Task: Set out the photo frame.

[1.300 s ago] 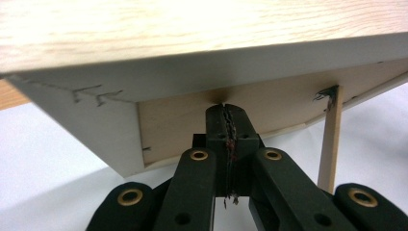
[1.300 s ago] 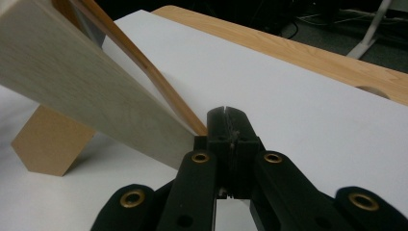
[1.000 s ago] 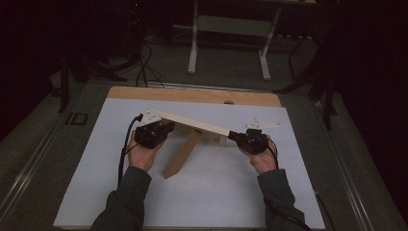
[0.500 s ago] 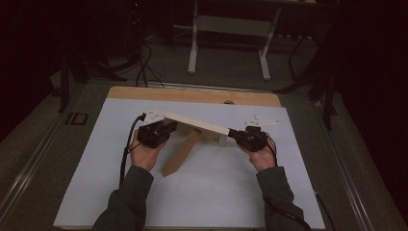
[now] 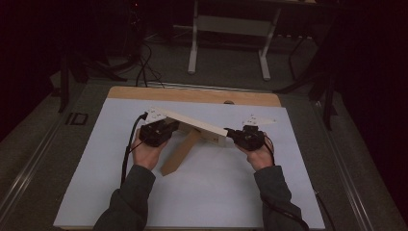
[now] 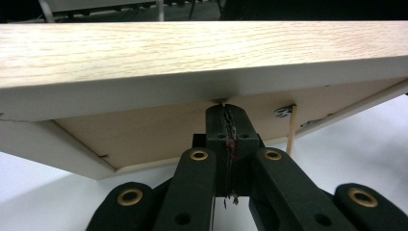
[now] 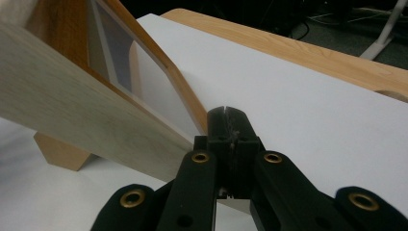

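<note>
two hand-held grippers at either end of one wooden frame over a white sheet

one pale wooden frame sits lifted and tilted between the left gripper and the right gripper, its left end at the left one, its right end at the right one. the left gripper's jaws are pressed together, tips against the frame's underside; whether they pinch anything i cannot tell. the right gripper's jaws are closed too, tips right beside the frame's corner. one darker wooden leg slants down from the frame onto the white sheet, between the two grippers. one small dark tag under the frame is too blurred to read.
</note>
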Available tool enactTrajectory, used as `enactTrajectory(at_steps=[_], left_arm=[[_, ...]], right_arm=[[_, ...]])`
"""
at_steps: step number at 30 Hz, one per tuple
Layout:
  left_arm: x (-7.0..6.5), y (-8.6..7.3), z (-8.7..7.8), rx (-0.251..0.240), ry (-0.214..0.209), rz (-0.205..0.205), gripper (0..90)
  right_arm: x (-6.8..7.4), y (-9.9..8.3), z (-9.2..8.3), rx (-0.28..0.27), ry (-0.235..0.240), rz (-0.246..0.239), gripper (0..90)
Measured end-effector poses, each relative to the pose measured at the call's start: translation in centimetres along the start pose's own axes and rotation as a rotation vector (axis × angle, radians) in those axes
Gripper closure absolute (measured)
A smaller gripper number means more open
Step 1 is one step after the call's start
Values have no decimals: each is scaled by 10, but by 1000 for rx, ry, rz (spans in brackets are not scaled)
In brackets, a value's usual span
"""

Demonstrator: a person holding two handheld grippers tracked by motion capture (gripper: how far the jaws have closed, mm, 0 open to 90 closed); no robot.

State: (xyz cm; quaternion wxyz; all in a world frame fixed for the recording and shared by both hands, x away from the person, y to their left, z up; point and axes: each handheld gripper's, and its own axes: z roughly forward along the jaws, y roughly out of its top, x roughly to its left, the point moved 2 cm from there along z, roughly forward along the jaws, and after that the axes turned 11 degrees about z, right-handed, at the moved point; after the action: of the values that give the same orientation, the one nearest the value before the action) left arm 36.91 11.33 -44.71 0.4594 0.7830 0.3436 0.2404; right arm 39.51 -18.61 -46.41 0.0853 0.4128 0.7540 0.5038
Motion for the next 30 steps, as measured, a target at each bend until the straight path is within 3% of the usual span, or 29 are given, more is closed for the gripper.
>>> enactTrajectory(at_steps=[30], left_arm=[[-18, 16, 6, 1, -24, 48, 900]], right_arm=[[17, 1, -2, 5, 45, -34, 897]])
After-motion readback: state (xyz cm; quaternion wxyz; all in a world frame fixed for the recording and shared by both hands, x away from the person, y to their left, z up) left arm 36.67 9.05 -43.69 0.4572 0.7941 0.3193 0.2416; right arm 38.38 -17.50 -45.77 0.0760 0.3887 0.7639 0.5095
